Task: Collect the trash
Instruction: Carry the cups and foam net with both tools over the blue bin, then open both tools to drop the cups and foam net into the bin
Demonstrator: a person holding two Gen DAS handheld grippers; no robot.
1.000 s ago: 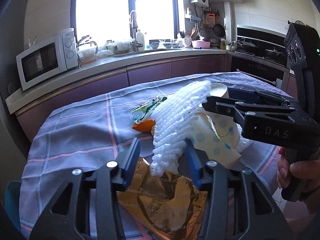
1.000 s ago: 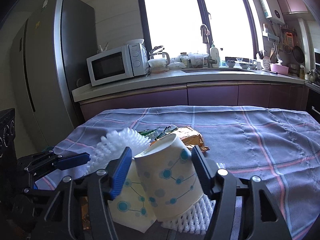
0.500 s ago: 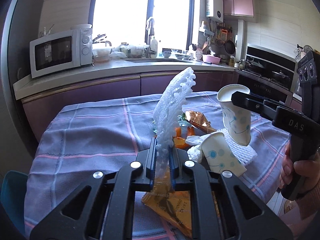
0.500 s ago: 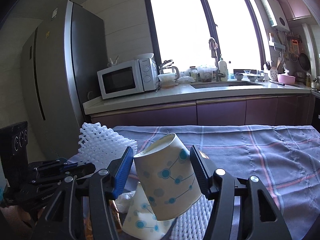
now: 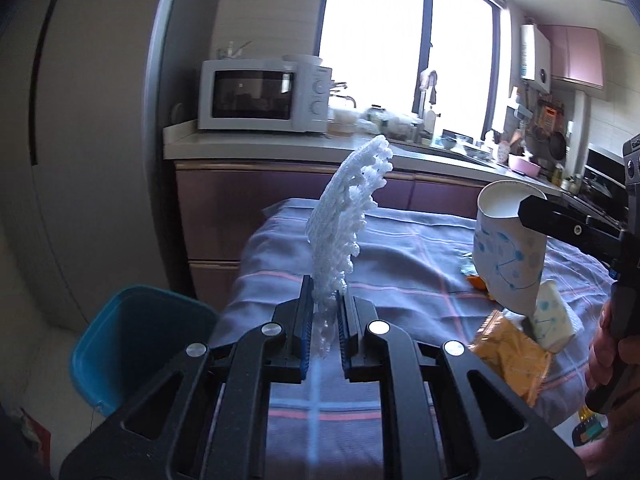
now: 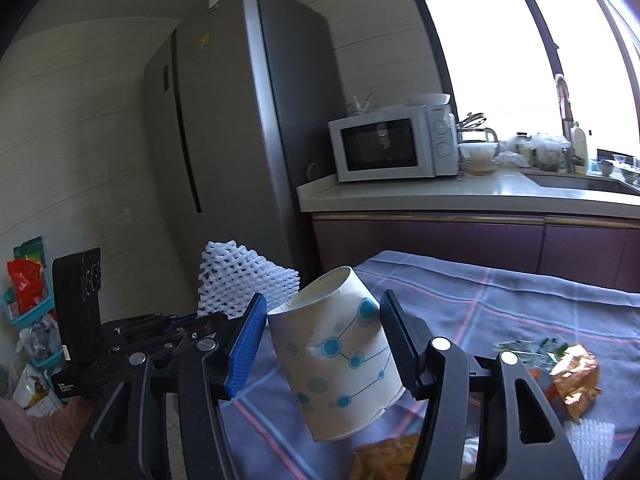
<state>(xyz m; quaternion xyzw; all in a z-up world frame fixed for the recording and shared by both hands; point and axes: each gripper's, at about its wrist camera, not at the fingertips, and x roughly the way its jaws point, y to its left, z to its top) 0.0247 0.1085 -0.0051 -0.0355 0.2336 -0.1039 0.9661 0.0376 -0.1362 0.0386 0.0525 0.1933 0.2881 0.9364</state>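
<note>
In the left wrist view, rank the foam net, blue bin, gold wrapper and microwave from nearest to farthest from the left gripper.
1. Foam net: clamped upright in the left gripper.
2. Blue bin on the floor, lower left, and gold wrapper on the table, right: too close to call.
3. Microwave: on the far counter.

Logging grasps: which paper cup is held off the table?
The upper paper cup, clamped in the right tongs; the other cup lies on the table.
</note>
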